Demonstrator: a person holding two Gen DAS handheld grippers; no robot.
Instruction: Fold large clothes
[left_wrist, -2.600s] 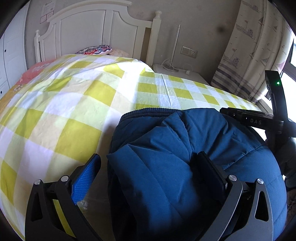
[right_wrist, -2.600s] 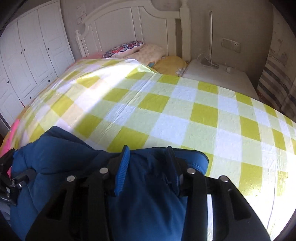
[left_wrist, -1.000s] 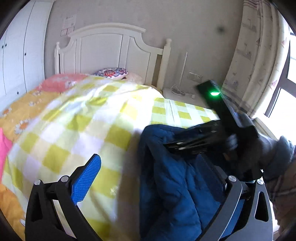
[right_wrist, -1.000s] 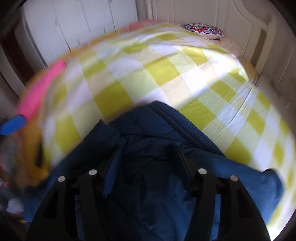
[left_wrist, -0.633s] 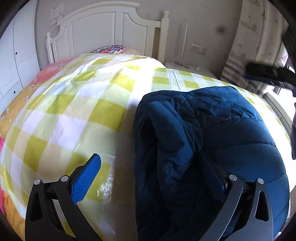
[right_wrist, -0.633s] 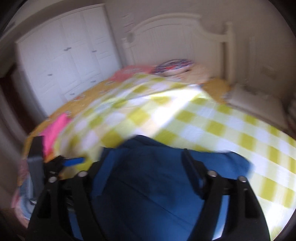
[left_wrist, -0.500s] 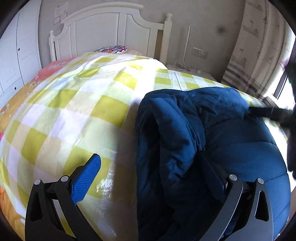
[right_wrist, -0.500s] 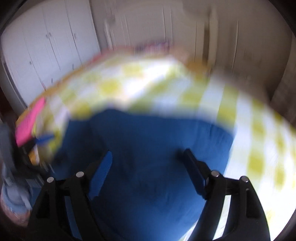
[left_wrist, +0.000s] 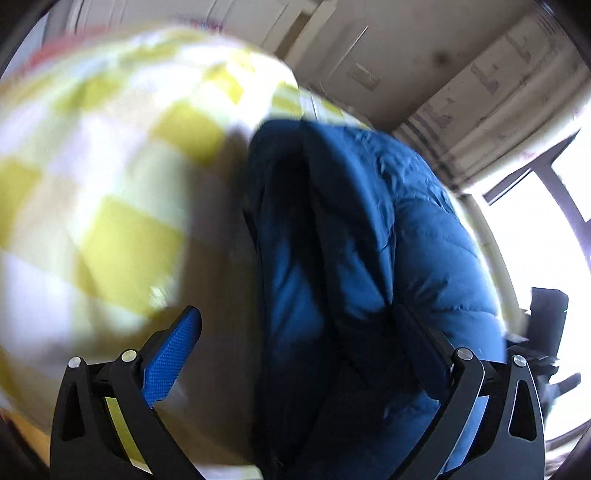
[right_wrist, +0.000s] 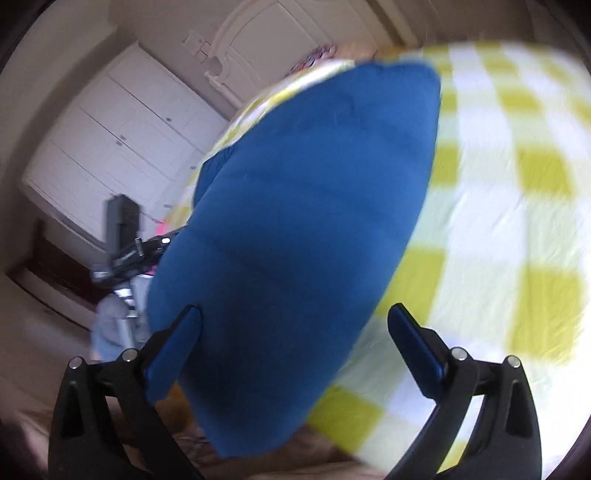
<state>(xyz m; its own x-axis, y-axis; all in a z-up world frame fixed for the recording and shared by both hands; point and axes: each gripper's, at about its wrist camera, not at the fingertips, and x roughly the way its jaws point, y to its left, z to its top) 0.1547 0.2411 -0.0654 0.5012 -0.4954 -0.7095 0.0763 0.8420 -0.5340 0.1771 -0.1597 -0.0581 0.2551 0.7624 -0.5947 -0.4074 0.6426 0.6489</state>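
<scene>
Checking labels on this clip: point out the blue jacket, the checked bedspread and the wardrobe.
blue jacket (right_wrist: 303, 206): right wrist view, broad smooth panel.
checked bedspread (right_wrist: 509, 192): right wrist view, bare patch.
wardrobe (right_wrist: 110, 147): right wrist view, door front.

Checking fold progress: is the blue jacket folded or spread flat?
Folded. The blue puffer jacket lies doubled into a thick bundle on the checked bedspread, layers stacked at its edge.

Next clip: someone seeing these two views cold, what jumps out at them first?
The big blue jacket, lying folded in a puffy bundle on the yellow-and-white checked bedspread, fills the middle of both views. Next, the open right gripper spread wide in front of it, and the left gripper open too, its right finger against the jacket's folds.
</scene>
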